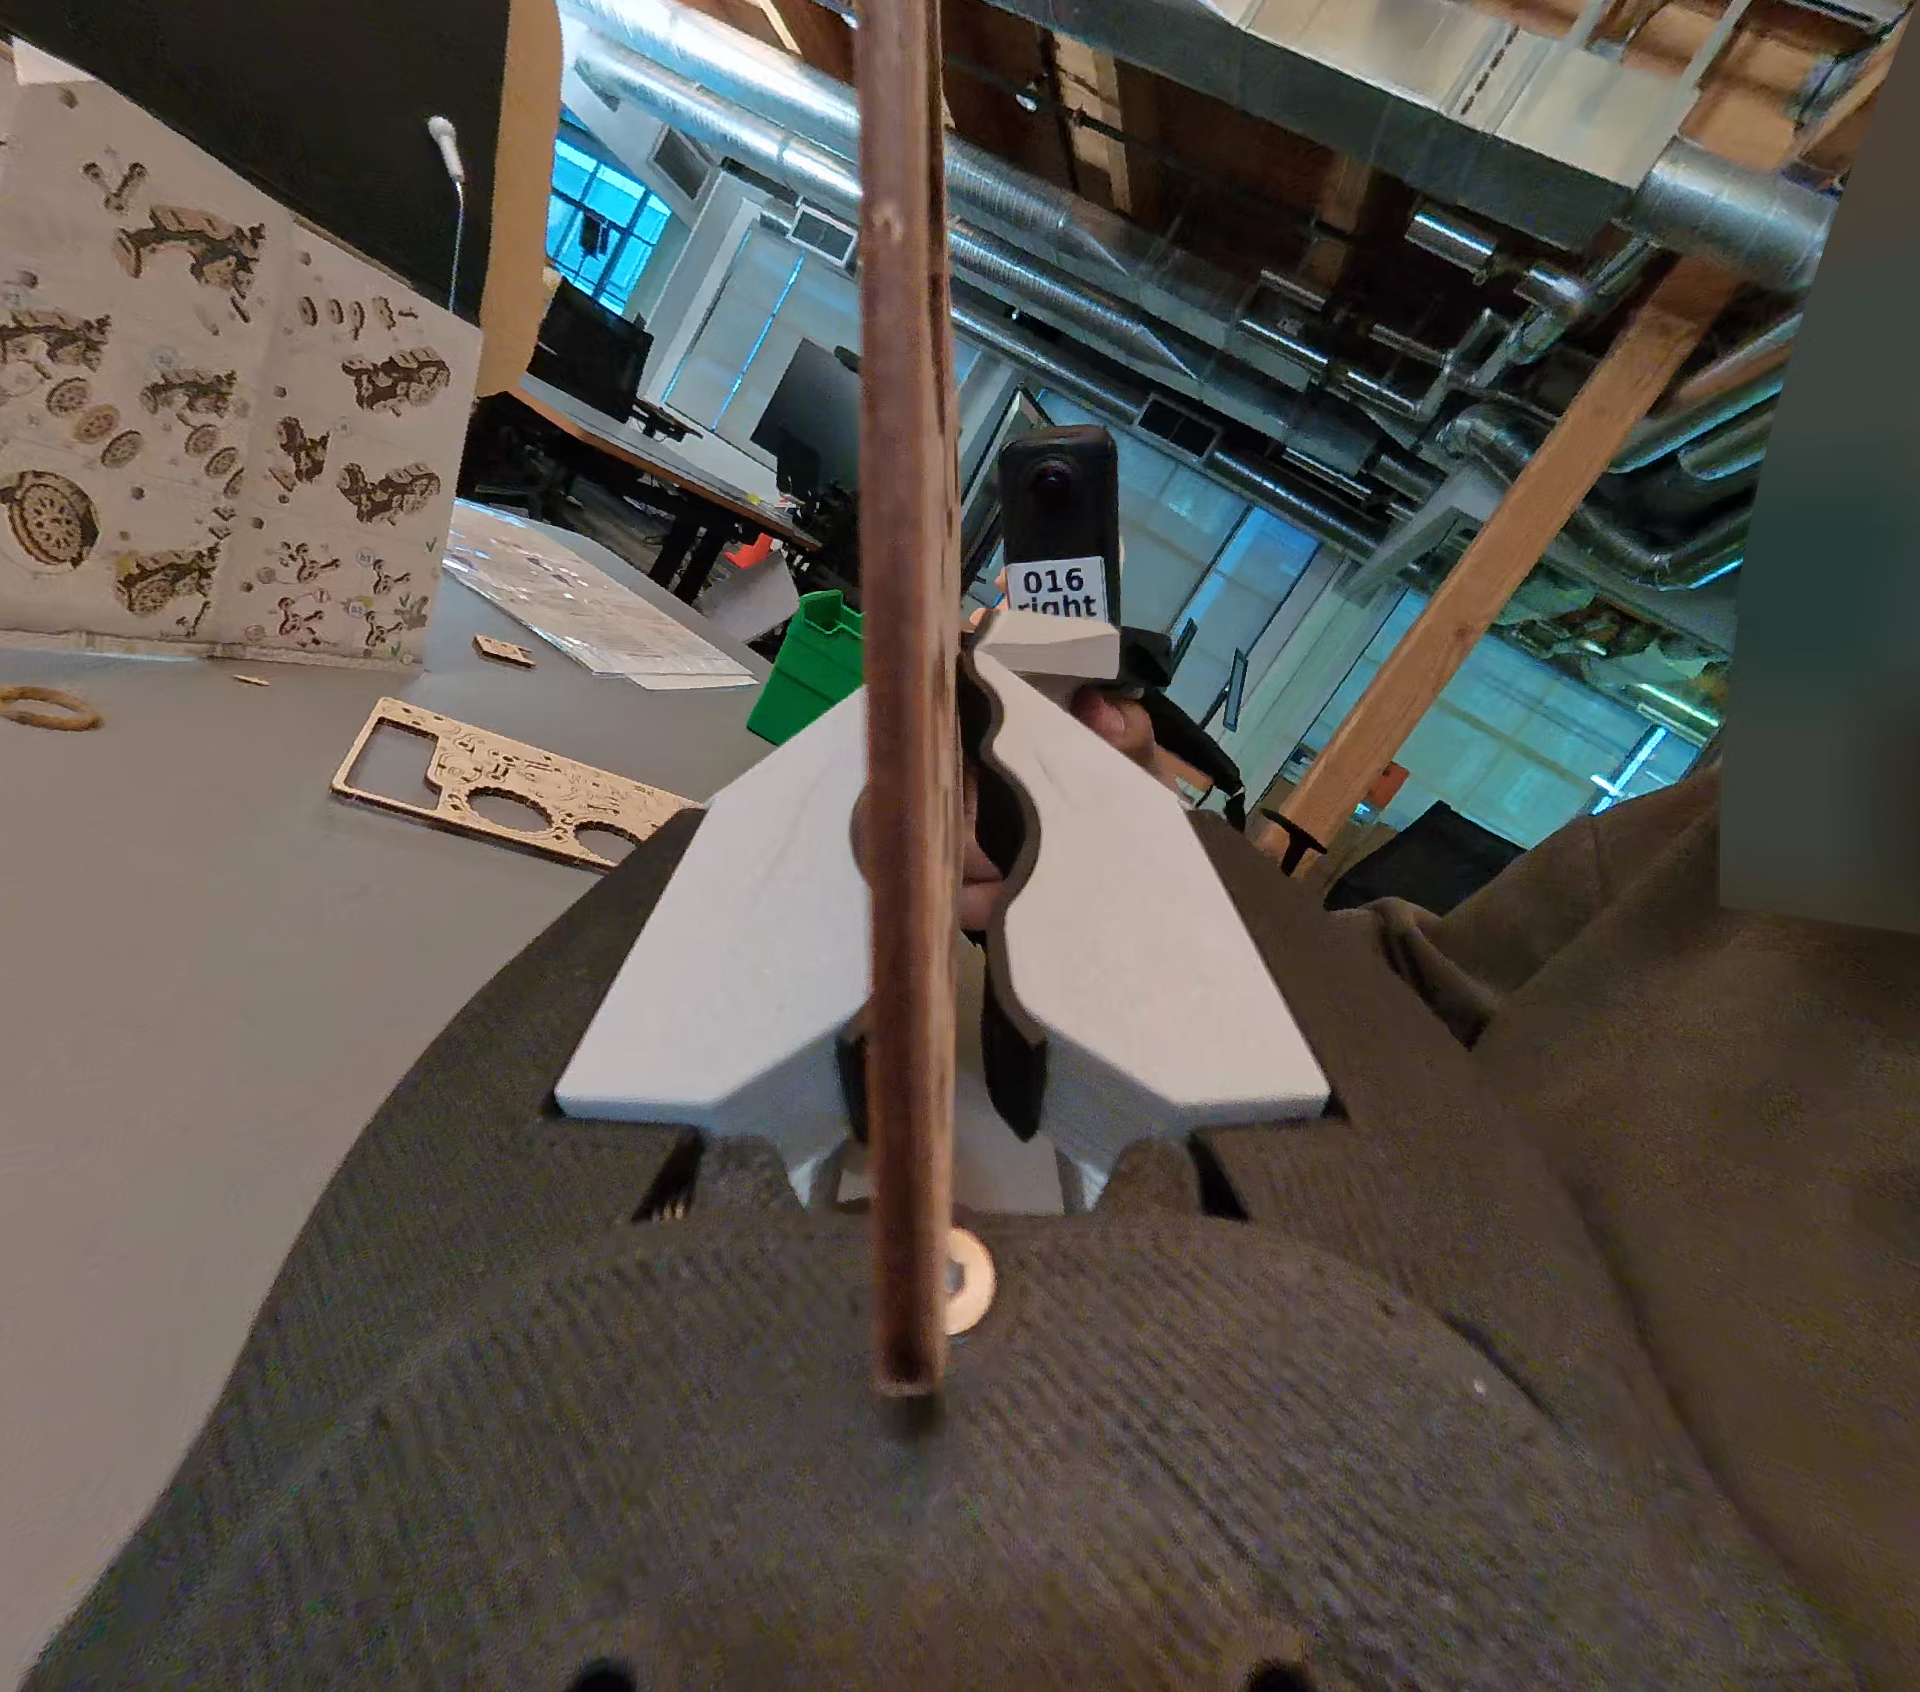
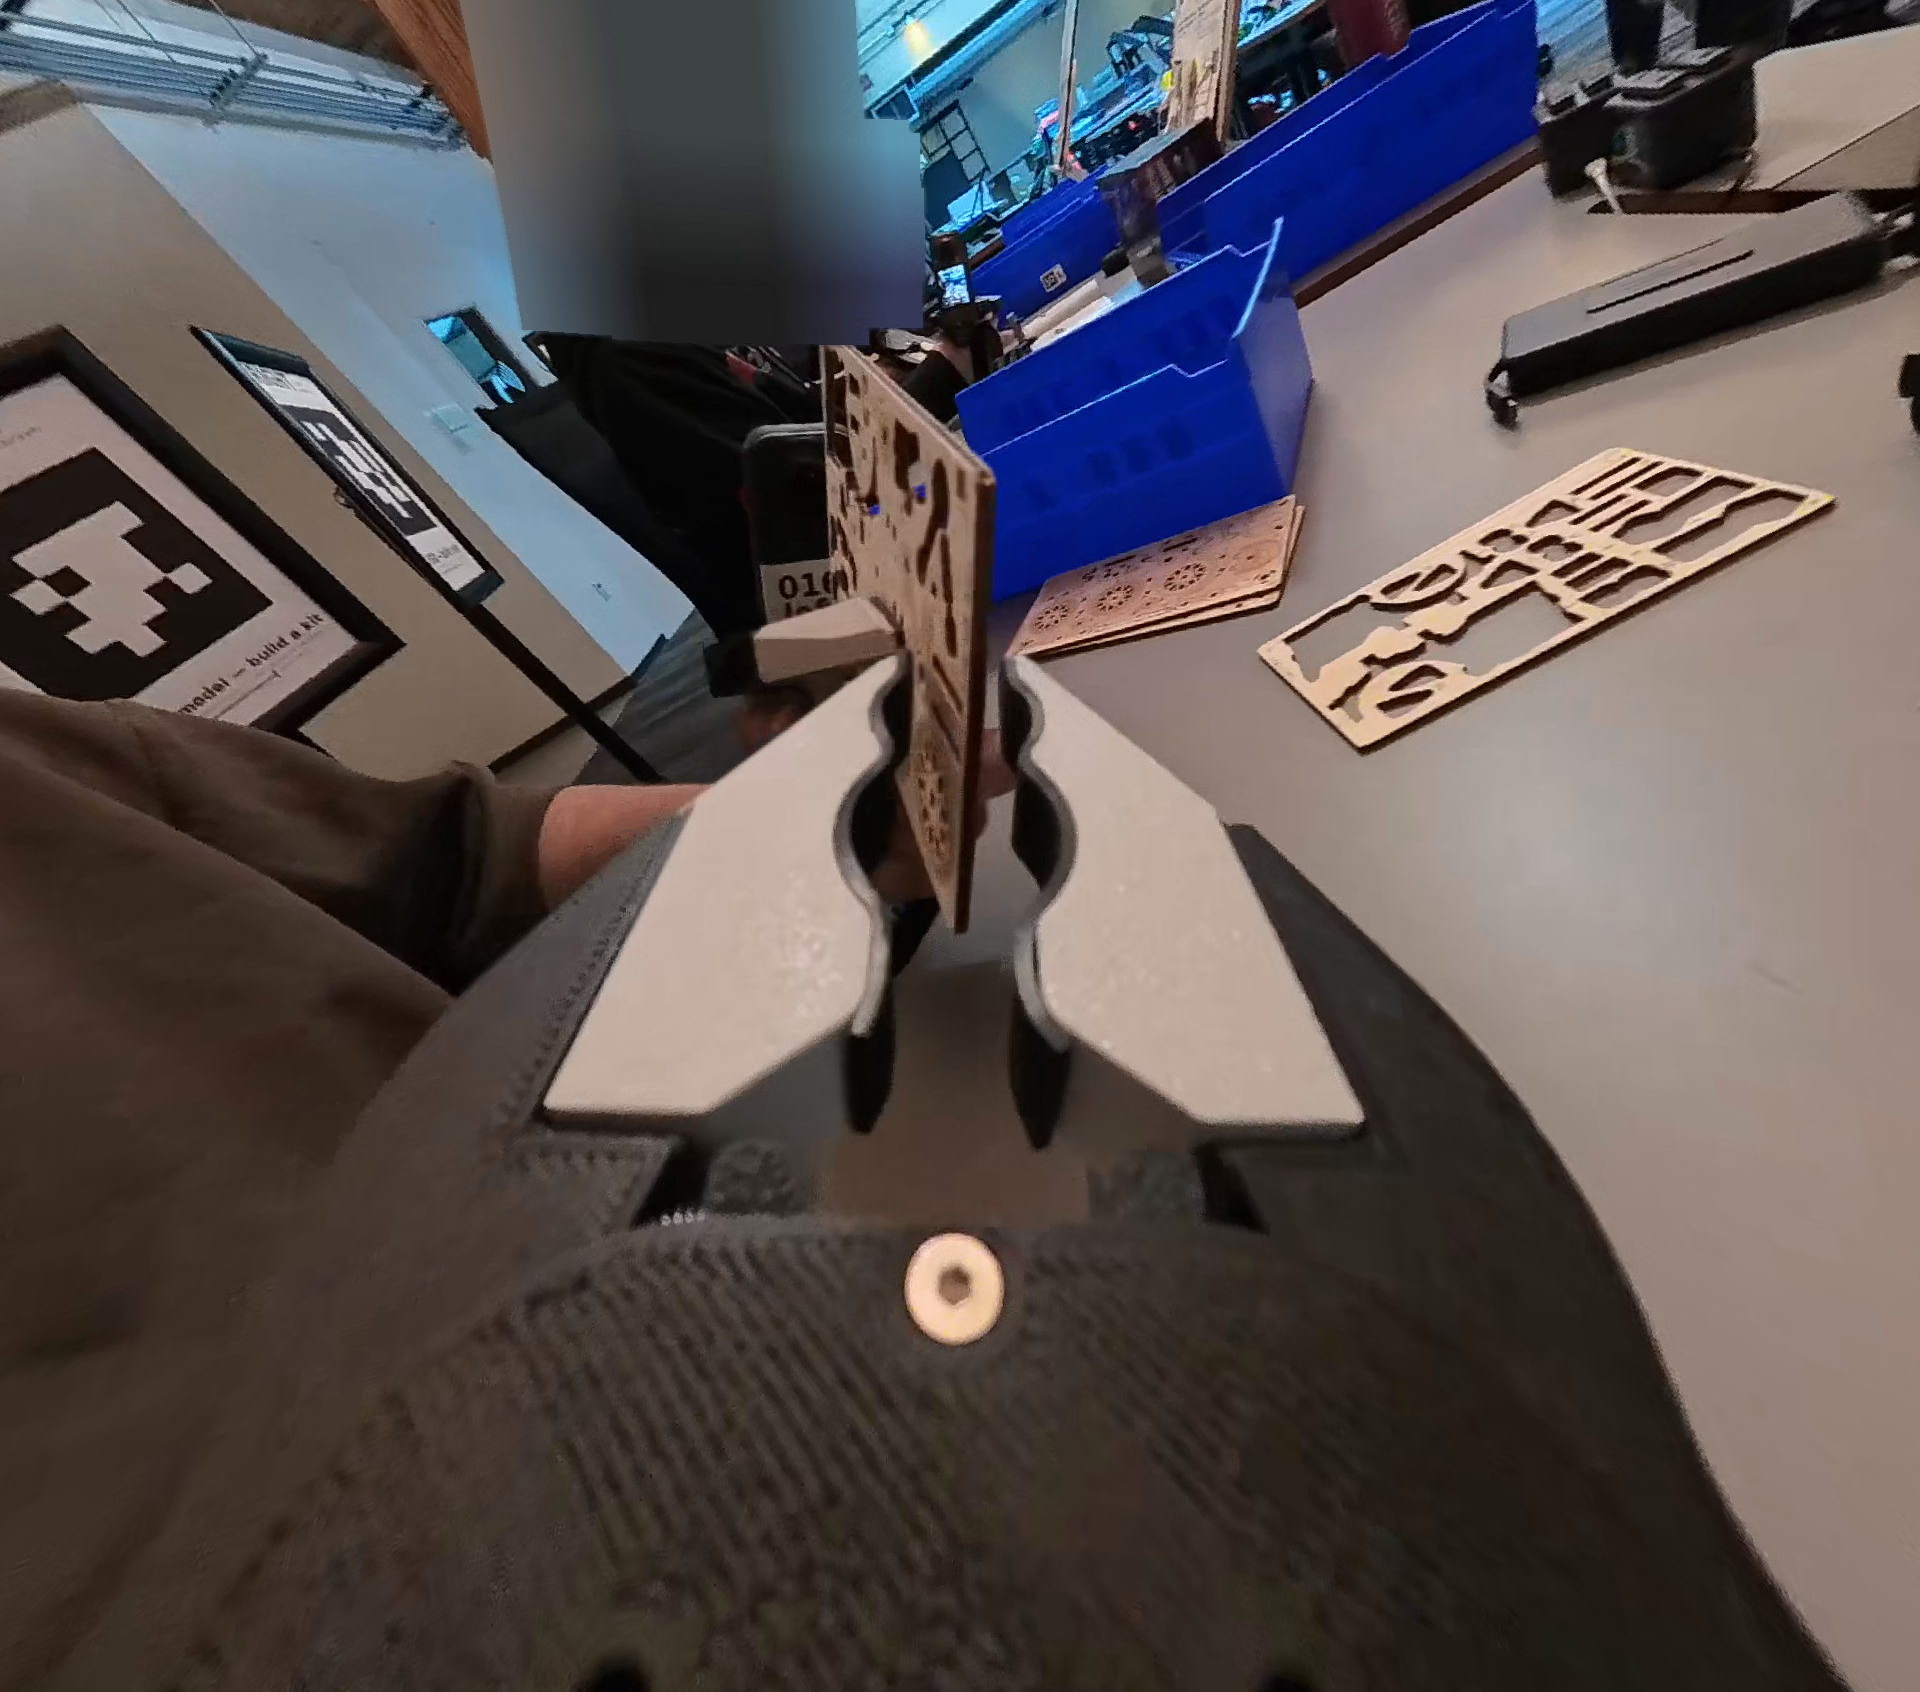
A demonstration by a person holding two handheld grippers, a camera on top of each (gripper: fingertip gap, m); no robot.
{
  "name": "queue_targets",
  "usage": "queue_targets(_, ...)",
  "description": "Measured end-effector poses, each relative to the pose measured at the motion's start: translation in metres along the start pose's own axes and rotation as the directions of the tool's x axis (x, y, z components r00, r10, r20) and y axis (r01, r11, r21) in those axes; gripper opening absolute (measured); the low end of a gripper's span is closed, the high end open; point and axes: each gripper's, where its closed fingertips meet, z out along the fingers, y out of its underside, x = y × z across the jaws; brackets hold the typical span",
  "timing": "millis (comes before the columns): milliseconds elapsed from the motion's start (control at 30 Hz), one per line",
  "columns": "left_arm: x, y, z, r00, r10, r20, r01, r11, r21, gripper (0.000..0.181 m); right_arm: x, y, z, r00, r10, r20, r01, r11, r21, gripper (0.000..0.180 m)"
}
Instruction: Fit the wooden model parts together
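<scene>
A thin laser-cut wooden sheet (image 1: 904, 395) stands upright in the air, edge-on to the left wrist view. My left gripper (image 1: 925, 676) is shut on it, and the sheet runs deep between its grey fingers. In the right wrist view the sheet's cut-out face (image 2: 904, 499) shows. My right gripper (image 2: 951, 671) straddles its lower edge with the jaws slightly apart and a gap on the right side. The right gripper (image 1: 1049, 640) shows beyond the sheet in the left wrist view. A fingertip of the left gripper (image 2: 821, 645) shows in the right wrist view.
On the grey table (image 1: 208, 967) lie a spent sheet frame (image 1: 499, 785), a wooden ring (image 1: 47, 707), a propped instruction sheet (image 1: 208, 416) and a green bin (image 1: 810, 666). To the right are blue bins (image 2: 1143, 416), stacked wooden sheets (image 2: 1174, 572) and another spent frame (image 2: 1538, 593).
</scene>
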Motion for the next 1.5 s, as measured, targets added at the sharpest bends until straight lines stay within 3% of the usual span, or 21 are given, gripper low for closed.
queue_targets(533, -0.004, 0.005, 0.004, 0.998, 0.022, 0.066, -0.021, 1.0, -0.011, 0.001, 0.004, 0.005, 0.002, 1.0, -0.011, -0.017, 0.011, 1.0, -0.027, 0.009)
queue_targets(700, -0.002, 0.007, 0.005, 0.984, 0.137, 0.117, -0.134, 0.991, -0.028, 0.002, 0.004, 0.006, 0.001, 1.0, -0.013, -0.011, 0.012, 0.999, -0.037, 0.011)
queue_targets(1067, -0.008, 0.011, 0.004, 0.982, 0.116, 0.152, -0.112, 0.993, -0.034, 0.001, 0.011, 0.011, 0.001, 0.996, -0.052, -0.075, 0.048, 0.997, -0.054, 0.013)
queue_targets(1200, -0.01, 0.013, 0.005, 0.969, 0.174, 0.175, -0.167, 0.984, -0.057, 0.001, 0.018, 0.013, 0.0, 0.989, -0.083, -0.125, 0.074, 0.995, -0.071, 0.013)
queue_targets(1300, -0.011, 0.011, 0.006, 0.982, 0.116, 0.151, -0.111, 0.993, -0.042, 0.001, 0.018, 0.01, 0.0, 0.988, -0.082, -0.13, 0.076, 0.996, -0.052, 0.013)
queue_targets(1400, -0.01, 0.013, 0.006, 0.963, 0.226, 0.15, -0.214, 0.973, -0.087, 0.001, 0.021, 0.013, 0.0, 0.987, -0.082, -0.135, 0.074, 0.995, -0.068, 0.016)
queue_targets(1500, -0.007, 0.01, 0.005, 0.978, 0.168, 0.124, -0.162, 0.985, -0.056, 0.001, 0.021, 0.01, -0.001, 0.989, -0.074, -0.125, 0.067, 0.996, -0.052, 0.024)
